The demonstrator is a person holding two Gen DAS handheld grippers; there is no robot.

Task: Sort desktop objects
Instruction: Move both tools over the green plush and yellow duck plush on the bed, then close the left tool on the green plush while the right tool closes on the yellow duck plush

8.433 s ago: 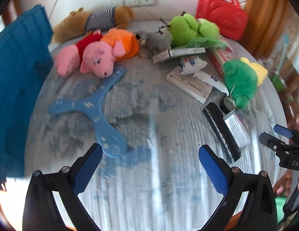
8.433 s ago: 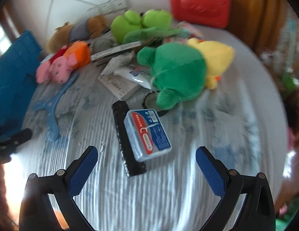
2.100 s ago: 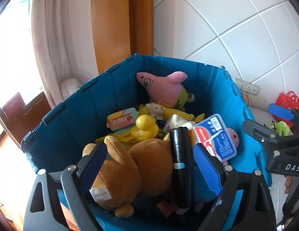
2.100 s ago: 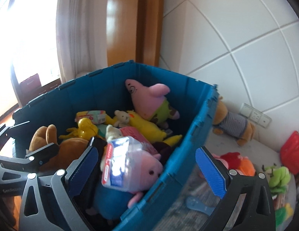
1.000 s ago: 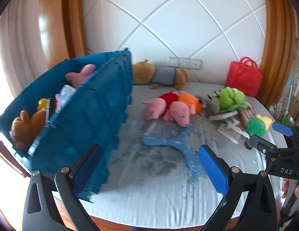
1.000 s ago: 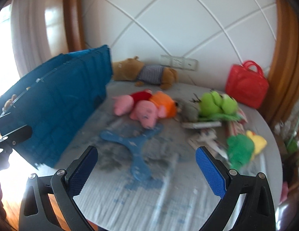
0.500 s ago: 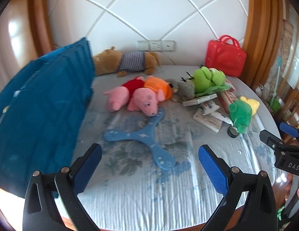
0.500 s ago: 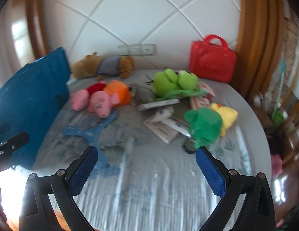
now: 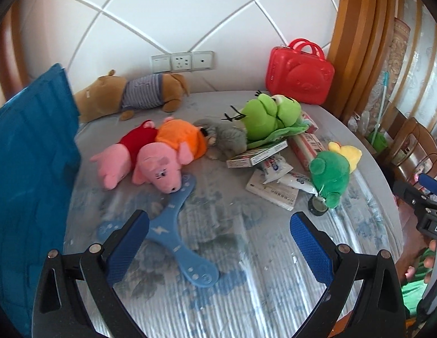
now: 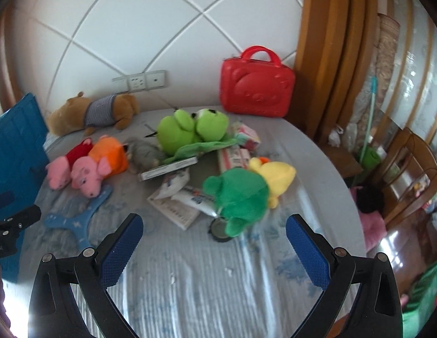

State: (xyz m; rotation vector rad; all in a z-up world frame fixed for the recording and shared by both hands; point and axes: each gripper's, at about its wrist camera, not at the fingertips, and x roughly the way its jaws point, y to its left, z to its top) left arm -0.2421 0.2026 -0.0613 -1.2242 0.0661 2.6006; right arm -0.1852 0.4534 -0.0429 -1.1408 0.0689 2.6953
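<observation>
Near table front edge: bare cloth; left gripper fingers spread, empty.

— What is showing far beyond the jaws?
— Sockets are sitting on the tiled wall.
— And right of them?
— A chair is standing beside wooden trim.

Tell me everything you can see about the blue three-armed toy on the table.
The blue toy is a flat boomerang with three rounded arms, seemingly plastic, with pale lightning-bolt and dot marks. It lies flat on the table, near the blue bin. One arm tip lies under the pink pig's snout. The open left gripper hovers over it without touching.
</observation>
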